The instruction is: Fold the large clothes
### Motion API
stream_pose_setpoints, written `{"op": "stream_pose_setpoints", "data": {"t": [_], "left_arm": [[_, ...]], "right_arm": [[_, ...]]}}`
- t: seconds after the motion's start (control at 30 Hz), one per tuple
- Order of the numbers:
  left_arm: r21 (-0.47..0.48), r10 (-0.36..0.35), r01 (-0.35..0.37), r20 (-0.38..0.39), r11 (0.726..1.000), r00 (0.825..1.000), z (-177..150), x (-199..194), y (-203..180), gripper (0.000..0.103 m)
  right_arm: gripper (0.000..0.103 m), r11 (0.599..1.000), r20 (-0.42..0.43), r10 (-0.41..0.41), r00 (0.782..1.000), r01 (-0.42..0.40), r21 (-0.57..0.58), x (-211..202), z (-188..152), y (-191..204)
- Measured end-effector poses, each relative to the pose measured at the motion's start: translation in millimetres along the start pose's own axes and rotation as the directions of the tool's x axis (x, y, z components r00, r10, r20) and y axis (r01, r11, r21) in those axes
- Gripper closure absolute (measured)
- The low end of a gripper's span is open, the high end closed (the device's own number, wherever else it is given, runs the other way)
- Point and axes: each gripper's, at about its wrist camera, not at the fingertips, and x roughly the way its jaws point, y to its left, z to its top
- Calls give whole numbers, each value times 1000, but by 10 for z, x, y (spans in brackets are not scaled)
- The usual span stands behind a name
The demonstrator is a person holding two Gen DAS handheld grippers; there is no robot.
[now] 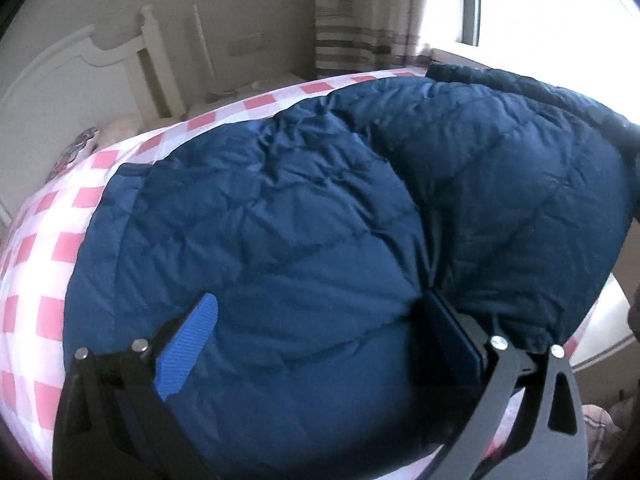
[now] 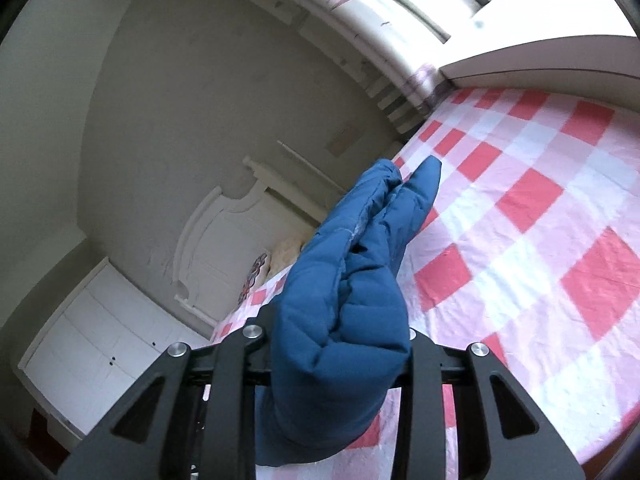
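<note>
Right gripper [image 2: 340,344] tight on jacket [image 2: 352,300]

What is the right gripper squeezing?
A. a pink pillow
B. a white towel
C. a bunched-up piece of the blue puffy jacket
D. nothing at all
C: in the right wrist view, a thick fold of the blue puffy jacket is clamped in the right gripper and sticks out past it, above the pink-and-white checked sheet.
</note>
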Motion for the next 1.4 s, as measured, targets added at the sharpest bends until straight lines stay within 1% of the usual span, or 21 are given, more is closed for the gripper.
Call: {"op": "stream_pose_setpoints", "data": {"t": [0.1, 0.2, 0.23, 0.3, 0.33, 0.4, 0.43, 0.5, 0.53, 0.57, 0.6, 0.7, 0.8, 1.1, 1.27, 1.33, 1.37, 1.4], "left_arm": [[23, -9, 9, -3, 1000, 1000, -29, 34, -48, 2], [68, 36, -36, -4, 997, 999, -42, 92, -195, 2], [77, 32, -31, -7, 997, 999, -12, 79, -180, 2], [23, -11, 11, 7, 1000, 1000, 46, 0, -45, 2], [-20, -11, 11, 31, 1000, 999, 67, -50, 39, 2], [-109, 39, -31, 74, 994, 997, 93, -125, 240, 2], [-129, 53, -43, 72, 991, 996, 88, -108, 310, 2], [-88, 51, -50, 6, 995, 999, 30, 53, 275, 2], [-27, 69, -70, -34, 997, 997, -37, 193, 186, 2], [16, 106, -106, 8, 994, 994, -89, 208, 118, 2], [24, 113, -113, 19, 993, 993, -107, 209, 106, 2], [-16, 54, -54, -13, 998, 998, -68, 196, 210, 2], [-41, 27, -28, -12, 999, 1000, -59, 153, 301, 2], [-48, 10, -9, 10, 999, 1000, -105, 68, 340, 2], [-63, -9, 10, 16, 998, 1000, -125, 23, 355, 2], [-90, -61, 62, 22, 994, 998, -115, -18, 424, 2], [-115, -111, 114, 29, 987, 993, -98, -42, 490, 2], [-168, -210, 215, 46, 962, 977, -67, -72, 621, 2]], "right_arm": [[69, 1000, 14, 7, 1000, -7, 3, -112, 28, -12], [69, 999, 15, -1, 1000, 2, -41, -112, 45, 92], [69, 999, 14, -6, 1000, 7, -52, -120, 33, 120], [69, 997, 14, -21, 1000, 21, -69, -131, 40, 147], [69, 997, 14, -27, 1000, 28, -75, -138, 45, 166], [69, 992, 15, -53, 998, 54, -115, -154, 30, 258], [69, 987, 18, -63, 998, 65, -145, -155, 20, 331], [69, 980, 22, -65, 998, 68, -184, -147, 9, 464], [69, 976, 23, -67, 998, 70, -206, -126, 9, 528], [69, 969, 23, -67, 997, 71, -235, -116, -2, 612], [69, 965, 22, -68, 997, 71, -252, -102, -10, 660], [69, 948, 30, -84, 996, 89, -307, -74, -53, 835], [69, 940, 29, -93, 995, 97, -326, -70, -58, 932], [69, 935, 34, -109, 993, 115, -336, -73, -77, 1020], [69, 920, 37, -121, 992, 126, -370, -67, -114, 1136], [69, 902, 42, -131, 990, 137, -410, -43, -154, 1241], [69, 883, 45, -139, 989, 145, -446, -22, -194, 1332], [69, 867, 48, -144, 988, 149, -475, 1, -226, 1403]]}}
